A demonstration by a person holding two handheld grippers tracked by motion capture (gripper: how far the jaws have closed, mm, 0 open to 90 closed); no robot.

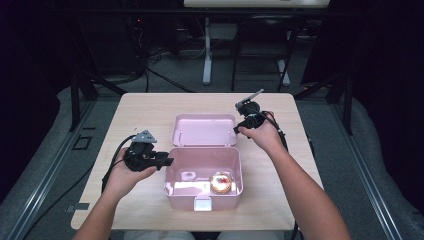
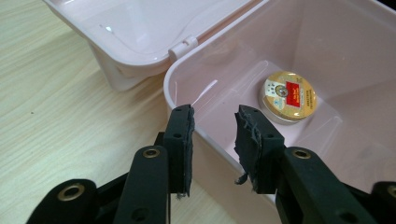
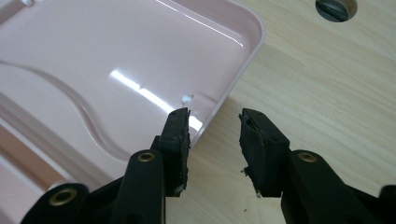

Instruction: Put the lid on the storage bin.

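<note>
A pink plastic box (image 1: 239,167) stands open mid-table, its lid (image 1: 204,131) lying flat behind it. A round gold tin (image 1: 222,182) with a red label sits inside, near the front right corner. My left gripper (image 1: 167,161) is at the box's left wall. In the left gripper view its jaws (image 2: 215,135) stand apart astride the rim of the box (image 2: 327,37), with the tin (image 2: 288,95) beyond them. My right gripper (image 1: 237,129) is at the lid's right edge. Its jaws (image 3: 215,135) stand apart astride the rim of the lid (image 3: 116,56). Neither pair of pads presses the plastic.
The light wooden table (image 1: 150,105) has bare surface left and right of the box. A round cable hole (image 3: 335,7) lies in the tabletop beyond the lid. Past the far edge stand dark frames, cables and a white desk leg (image 1: 207,55).
</note>
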